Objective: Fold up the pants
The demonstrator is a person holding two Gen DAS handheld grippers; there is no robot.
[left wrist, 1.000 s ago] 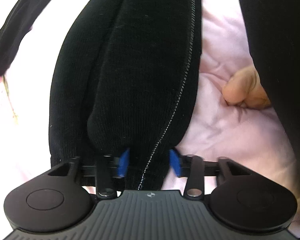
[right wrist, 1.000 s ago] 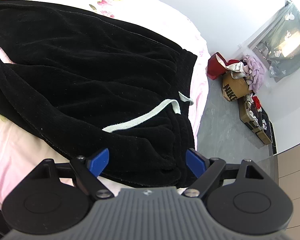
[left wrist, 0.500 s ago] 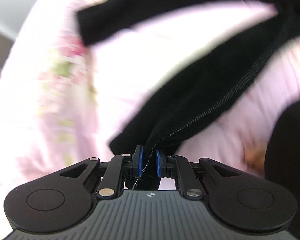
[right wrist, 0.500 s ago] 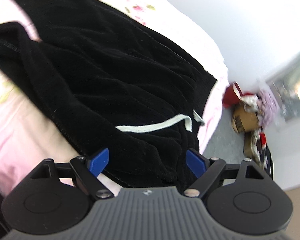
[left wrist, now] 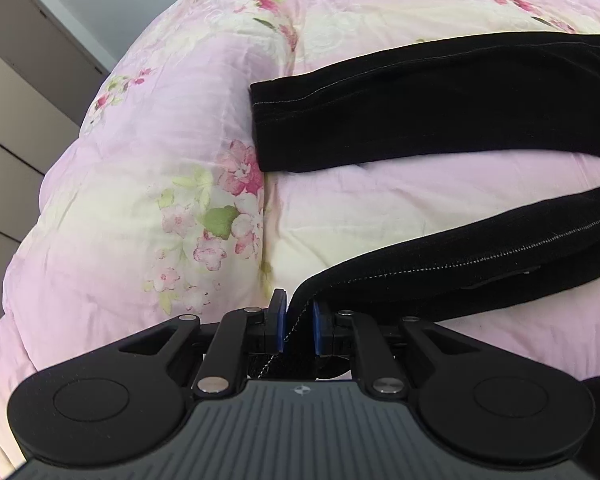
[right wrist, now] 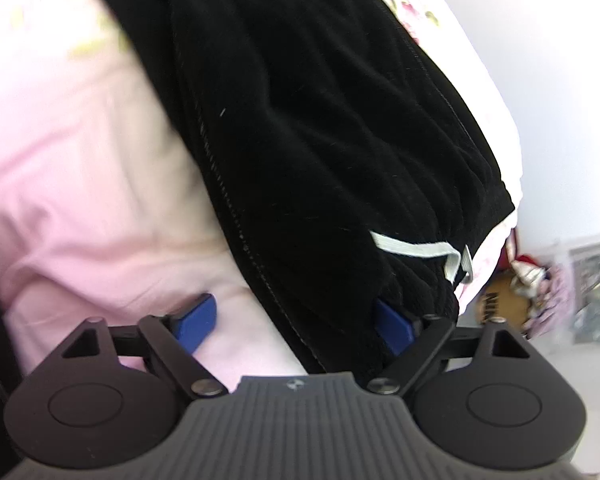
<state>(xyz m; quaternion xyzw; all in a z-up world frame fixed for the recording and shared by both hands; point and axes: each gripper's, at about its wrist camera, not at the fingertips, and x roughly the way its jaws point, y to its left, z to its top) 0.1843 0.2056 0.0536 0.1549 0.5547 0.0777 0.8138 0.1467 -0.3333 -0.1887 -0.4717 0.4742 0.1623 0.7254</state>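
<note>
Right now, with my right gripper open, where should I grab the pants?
Take the waistband corner by the white drawstring. It bunches thick there beside the right gripper, whose jaws already straddle the seamed edge, so push straight forward and close.

Partial lettering "NIK" reads sideways in black on a brown bag (right wrist: pixel 500 308) at right; no other legible text.

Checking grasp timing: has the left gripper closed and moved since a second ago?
Yes. The left gripper has shut on the near pant leg and swung left: the floral duvet now fills its view, other pant leg beyond.
</note>
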